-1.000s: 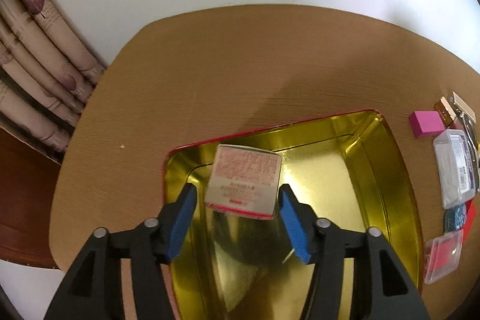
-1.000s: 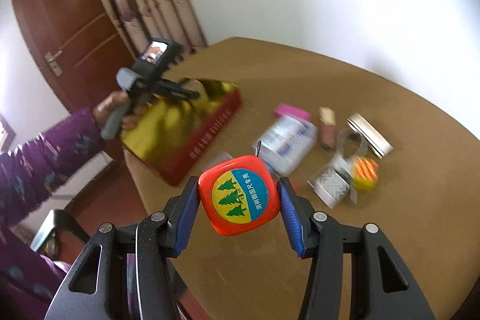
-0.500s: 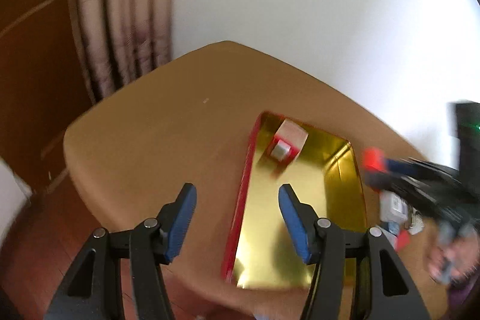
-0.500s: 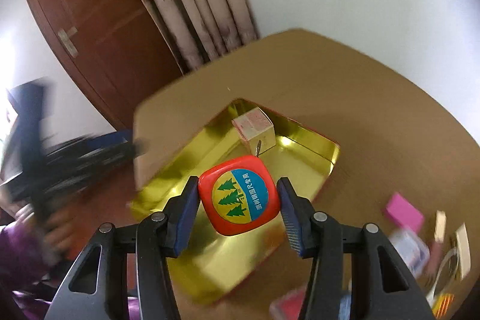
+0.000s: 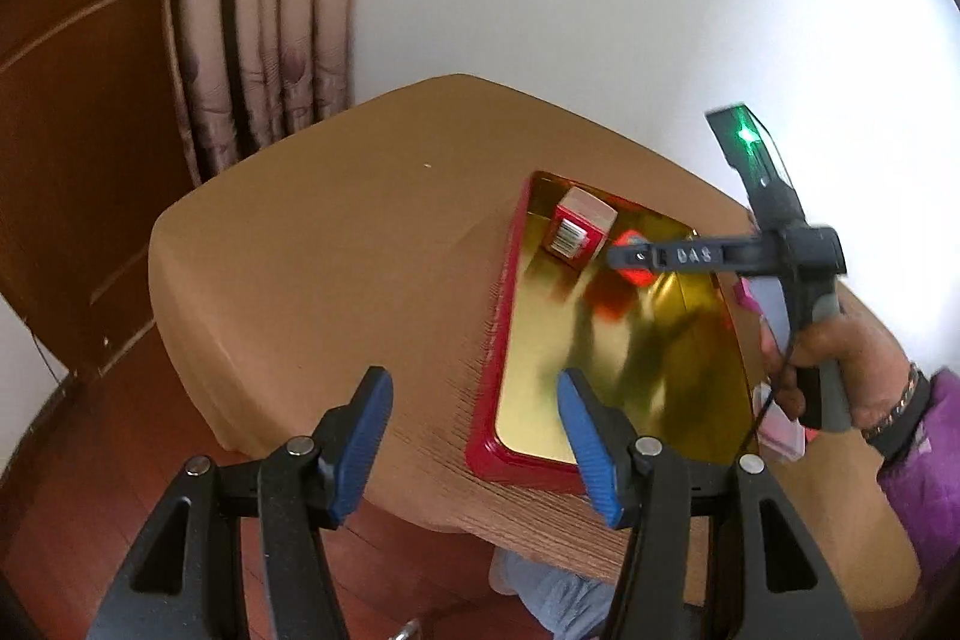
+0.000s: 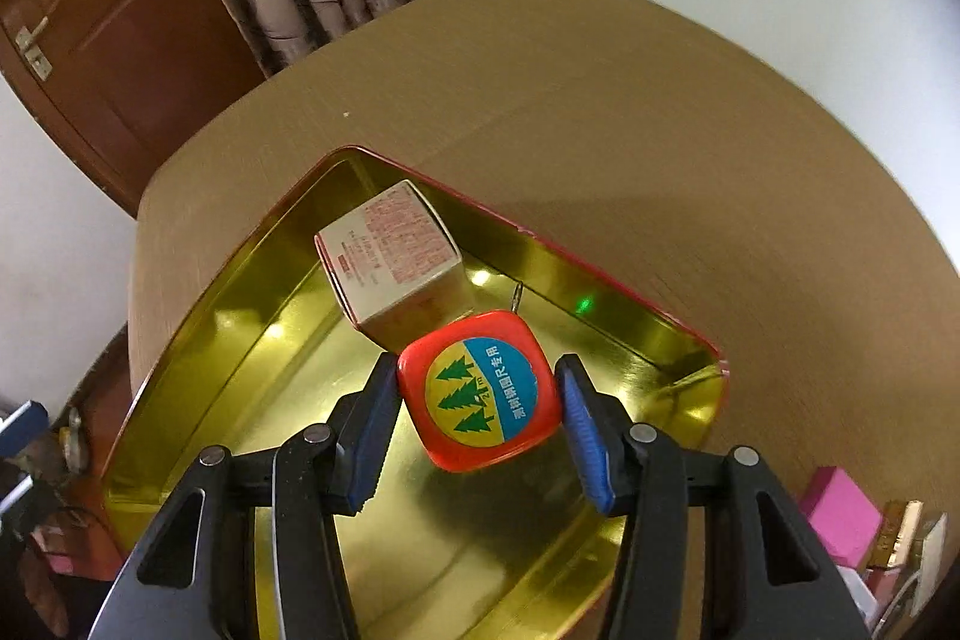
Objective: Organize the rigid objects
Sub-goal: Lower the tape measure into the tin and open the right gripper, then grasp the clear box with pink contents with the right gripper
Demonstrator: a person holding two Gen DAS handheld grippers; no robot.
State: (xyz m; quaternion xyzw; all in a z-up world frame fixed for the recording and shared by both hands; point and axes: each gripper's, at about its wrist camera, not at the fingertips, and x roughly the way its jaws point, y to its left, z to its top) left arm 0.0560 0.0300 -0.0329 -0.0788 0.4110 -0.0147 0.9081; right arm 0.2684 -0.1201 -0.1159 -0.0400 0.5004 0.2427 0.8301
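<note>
A red tin tray with a gold inside point(image 6: 198, 316) lies on the brown table; it also shows in the left wrist view point(image 5: 510, 304). A small printed carton point(image 6: 390, 256) stands in its far corner, also seen in the left wrist view point(image 5: 579, 226). My right gripper point(image 6: 477, 406) is shut on an orange tape measure point(image 6: 480, 388) with a tree label, held inside the tray just next to the carton. In the left wrist view the right gripper point(image 5: 636, 262) reaches over the tray. My left gripper point(image 5: 474, 418) is open and empty, back at the table's near edge.
A pink box point(image 6: 840, 511) and several small items lie on the table right of the tray. Clear plastic cases point(image 5: 780, 424) sit by the person's hand. Curtains point(image 5: 258, 10) and a wooden door point(image 6: 120, 10) stand behind the table.
My right gripper has carried the tape measure over and down into the tray beside the carton. My left gripper let go of the carton and pulled back from the tray.
</note>
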